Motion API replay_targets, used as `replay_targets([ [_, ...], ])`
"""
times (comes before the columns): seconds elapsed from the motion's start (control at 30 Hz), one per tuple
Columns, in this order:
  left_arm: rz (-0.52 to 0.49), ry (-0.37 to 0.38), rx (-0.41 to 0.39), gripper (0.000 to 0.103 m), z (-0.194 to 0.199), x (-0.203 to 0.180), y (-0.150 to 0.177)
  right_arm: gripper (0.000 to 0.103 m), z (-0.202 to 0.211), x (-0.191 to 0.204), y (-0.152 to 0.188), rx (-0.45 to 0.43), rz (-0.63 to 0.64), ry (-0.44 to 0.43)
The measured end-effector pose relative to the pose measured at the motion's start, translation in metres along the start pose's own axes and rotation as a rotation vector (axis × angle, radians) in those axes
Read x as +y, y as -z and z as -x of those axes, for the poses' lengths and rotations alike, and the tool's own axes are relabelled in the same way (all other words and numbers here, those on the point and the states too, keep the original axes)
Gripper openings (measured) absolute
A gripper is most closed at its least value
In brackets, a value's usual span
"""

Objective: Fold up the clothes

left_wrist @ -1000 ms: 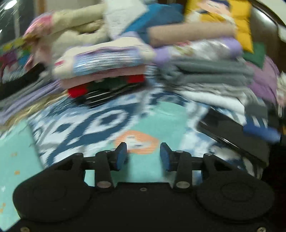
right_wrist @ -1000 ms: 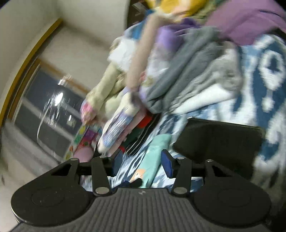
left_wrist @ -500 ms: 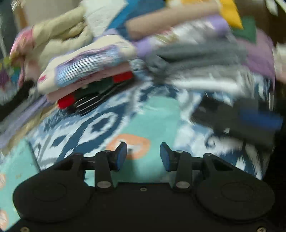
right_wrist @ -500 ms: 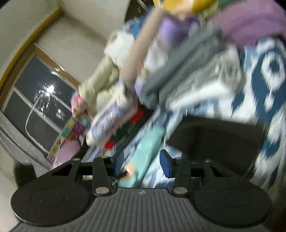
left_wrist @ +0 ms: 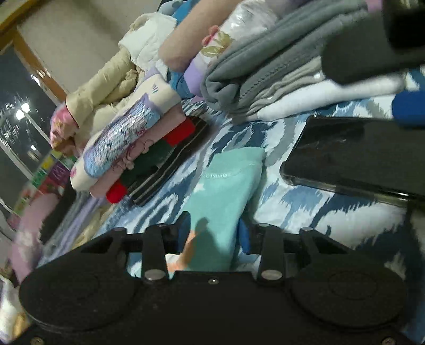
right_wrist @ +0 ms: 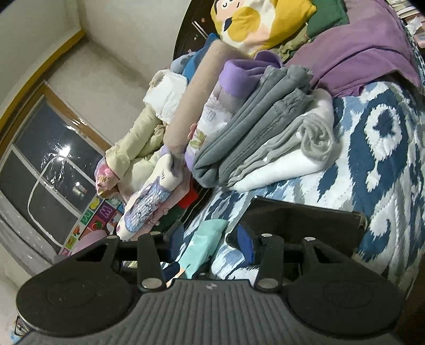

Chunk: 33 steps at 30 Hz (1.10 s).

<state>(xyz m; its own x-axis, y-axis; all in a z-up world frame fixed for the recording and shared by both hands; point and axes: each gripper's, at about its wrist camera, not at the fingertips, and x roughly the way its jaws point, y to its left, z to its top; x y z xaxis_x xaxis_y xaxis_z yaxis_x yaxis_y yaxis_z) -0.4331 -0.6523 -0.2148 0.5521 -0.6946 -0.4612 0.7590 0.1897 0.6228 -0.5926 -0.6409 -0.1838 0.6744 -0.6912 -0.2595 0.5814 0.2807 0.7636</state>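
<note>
A teal garment, folded into a narrow strip with an orange patch at its near end, lies on the blue-and-white patterned bedspread. My left gripper is open and low over it, with one finger on each side of the strip's near end. My right gripper is open too and holds nothing. It hovers above and to the right, looking down on the same teal garment. Its black body and a blue pad show at the top right of the left wrist view.
A black tablet in a clear case lies right of the teal strip. Behind stand a folded stack topped by a lilac sequin piece and a grey-and-white stack. A cream puffer jacket, purple cloth and yellow cartoon cushion lie beyond.
The left gripper has dropped and tilted, and its fingers now straddle the near end of the teal strip. The right gripper has swung a little. Both stayed open.
</note>
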Motion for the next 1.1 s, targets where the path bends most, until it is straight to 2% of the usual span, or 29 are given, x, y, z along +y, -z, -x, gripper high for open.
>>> replay_targets([
  [0.07, -0.010, -0.014, 0.002, 0.034, -0.003, -0.001, -0.001, 0.047, 0.001, -0.004, -0.003, -0.016, -0.012, 0.008],
  [0.13, 0.065, 0.028, 0.023, 0.032, -0.004, 0.012, 0.000, 0.047, 0.004, -0.008, -0.007, -0.040, -0.033, 0.015],
  [0.17, 0.102, 0.049, 0.034, 0.019, -0.005, 0.019, 0.000, 0.047, 0.006, -0.011, -0.009, -0.052, -0.041, 0.019],
  [0.2, 0.135, 0.068, 0.040, 0.009, -0.004, 0.025, 0.000, 0.047, 0.007, -0.012, -0.009, -0.059, -0.042, 0.021],
  [0.27, 0.190, 0.103, 0.031, 0.008, 0.004, 0.041, 0.000, 0.047, 0.007, -0.011, -0.009, -0.065, -0.039, 0.024],
  [0.33, 0.293, 0.155, 0.009, 0.008, 0.014, 0.066, 0.002, 0.047, 0.008, -0.011, -0.009, -0.072, -0.035, 0.026],
  [0.43, 0.446, 0.190, -0.040, 0.008, 0.034, 0.111, 0.010, 0.047, 0.008, -0.003, -0.005, -0.073, 0.002, 0.013],
  [0.53, 0.602, 0.203, -0.084, 0.008, 0.057, 0.163, 0.027, 0.048, 0.001, 0.011, 0.003, -0.011, 0.057, -0.050],
  [0.7, 0.852, 0.219, -0.153, 0.008, 0.094, 0.248, 0.054, 0.051, -0.020, 0.059, 0.041, 0.176, 0.274, -0.163],
  [0.77, 0.894, 0.201, -0.159, 0.008, 0.105, 0.268, 0.067, 0.057, -0.024, 0.079, 0.059, 0.236, 0.372, -0.199],
  [0.9, 0.951, 0.190, -0.169, 0.007, 0.121, 0.284, 0.093, 0.058, -0.031, 0.112, 0.098, 0.339, 0.534, -0.267],
  [1.0, 0.991, 0.183, -0.177, 0.007, 0.133, 0.294, 0.112, 0.060, -0.030, 0.134, 0.127, 0.388, 0.639, -0.322],
  [1.03, 1.004, 0.180, -0.180, 0.007, 0.137, 0.297, 0.118, 0.065, -0.028, 0.141, 0.137, 0.401, 0.685, -0.333],
  [1.1, 1.031, 0.175, -0.185, 0.007, 0.145, 0.304, 0.131, 0.067, -0.024, 0.155, 0.159, 0.418, 0.794, -0.337],
])
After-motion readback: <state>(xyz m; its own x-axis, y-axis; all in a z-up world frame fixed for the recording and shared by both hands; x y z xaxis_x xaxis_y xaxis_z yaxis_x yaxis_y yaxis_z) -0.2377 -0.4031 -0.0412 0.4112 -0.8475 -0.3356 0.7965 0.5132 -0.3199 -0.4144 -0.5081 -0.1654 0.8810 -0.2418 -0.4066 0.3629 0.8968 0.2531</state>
